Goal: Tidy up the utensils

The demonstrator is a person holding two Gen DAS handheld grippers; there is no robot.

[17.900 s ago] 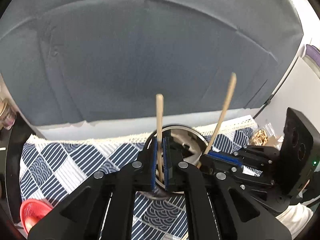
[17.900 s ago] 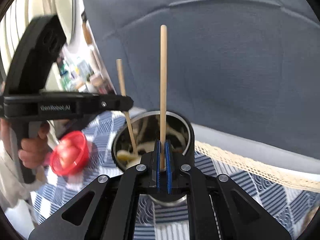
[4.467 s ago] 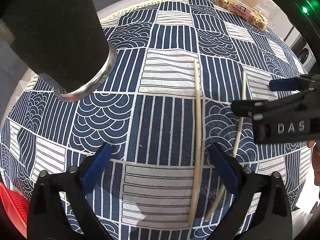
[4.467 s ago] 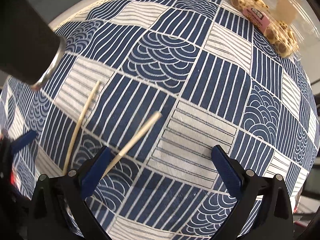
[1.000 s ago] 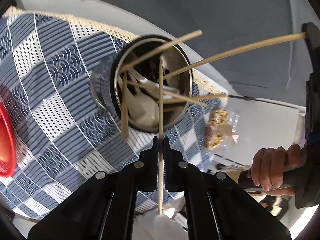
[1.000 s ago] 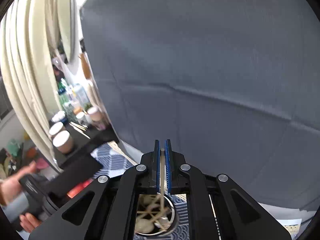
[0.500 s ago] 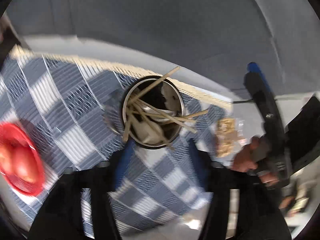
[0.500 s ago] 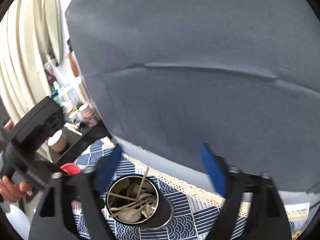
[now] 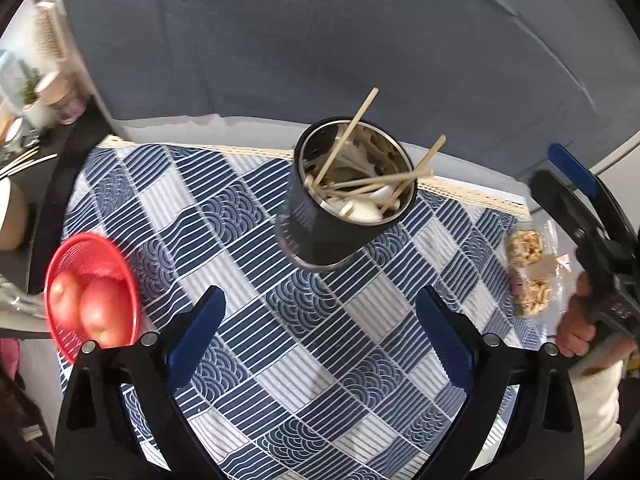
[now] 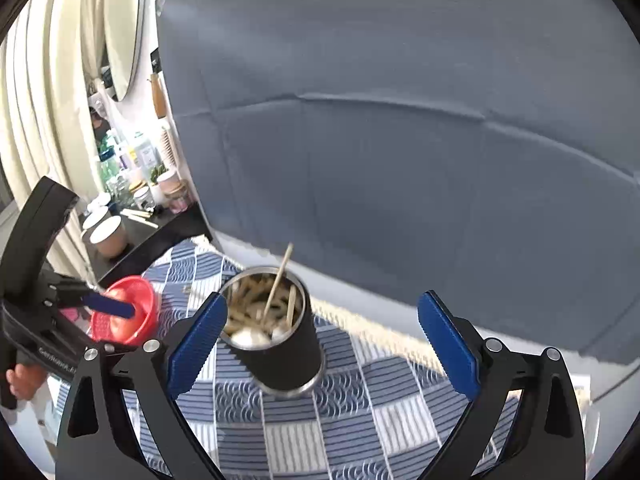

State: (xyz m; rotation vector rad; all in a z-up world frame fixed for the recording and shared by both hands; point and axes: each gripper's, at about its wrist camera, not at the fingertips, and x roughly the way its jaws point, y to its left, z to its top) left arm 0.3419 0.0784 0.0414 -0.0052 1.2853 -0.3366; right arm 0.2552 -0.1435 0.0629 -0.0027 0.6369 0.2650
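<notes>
The left gripper (image 9: 320, 328) hangs above the patterned tablecloth (image 9: 248, 344) with its jaws spread wide and nothing between them. Ahead of its fingertips stands the dark cup (image 9: 344, 204), several wooden chopsticks (image 9: 352, 136) leaning out over its rim (white spoons lie lower inside). A red basket (image 9: 86, 248) of apples sits off its left finger. The right gripper (image 10: 322, 340) is likewise spread and empty, the same cup (image 10: 280, 352) just ahead, nearer its left finger (image 10: 196, 340).
</notes>
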